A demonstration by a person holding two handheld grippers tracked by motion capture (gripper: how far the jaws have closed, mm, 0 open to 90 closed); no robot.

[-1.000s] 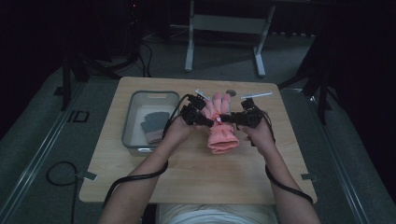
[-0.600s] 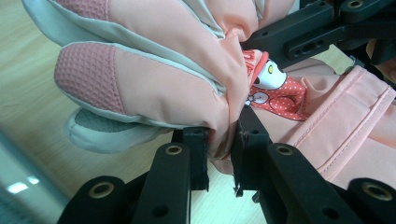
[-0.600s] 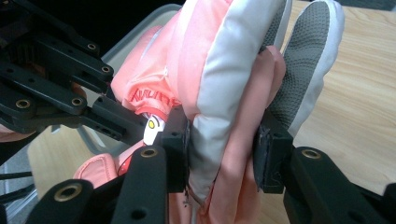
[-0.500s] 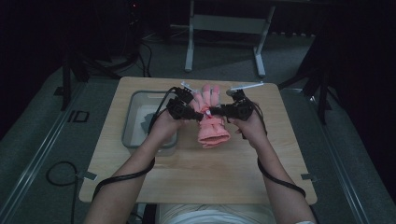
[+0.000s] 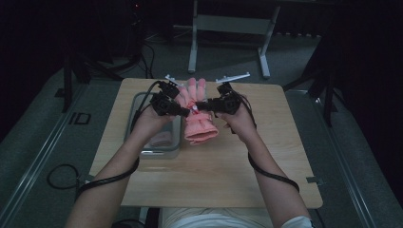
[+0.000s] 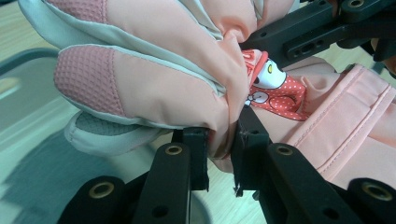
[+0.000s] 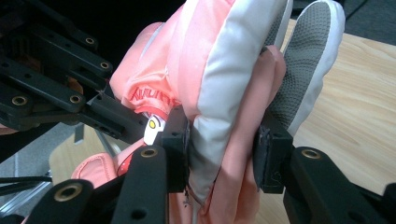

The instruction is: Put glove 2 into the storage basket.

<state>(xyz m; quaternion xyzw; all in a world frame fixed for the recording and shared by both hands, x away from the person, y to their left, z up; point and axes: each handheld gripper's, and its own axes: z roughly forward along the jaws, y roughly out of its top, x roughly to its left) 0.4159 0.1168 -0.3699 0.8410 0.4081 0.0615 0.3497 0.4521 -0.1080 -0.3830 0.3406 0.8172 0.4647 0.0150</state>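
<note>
L gripper (image 6: pixel 219 154) clamped on a fold of the pink glove (image 5: pixel 198 116), R gripper (image 7: pixel 224 149) clamped on its other side; glove held up between them over the table (image 5: pixel 214 180), just right of the grey tray (image 5: pixel 157 147)

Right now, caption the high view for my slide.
Two handheld grippers pinch a pink padded glove above a wooden table.

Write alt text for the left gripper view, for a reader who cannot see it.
The left gripper pinches a fold of a pink padded glove with pale grey trim between its two black jaws. A red polka-dot cartoon tag shows on the glove, the right gripper reaches in at the upper right, and a grey tray lies behind at left.
</note>
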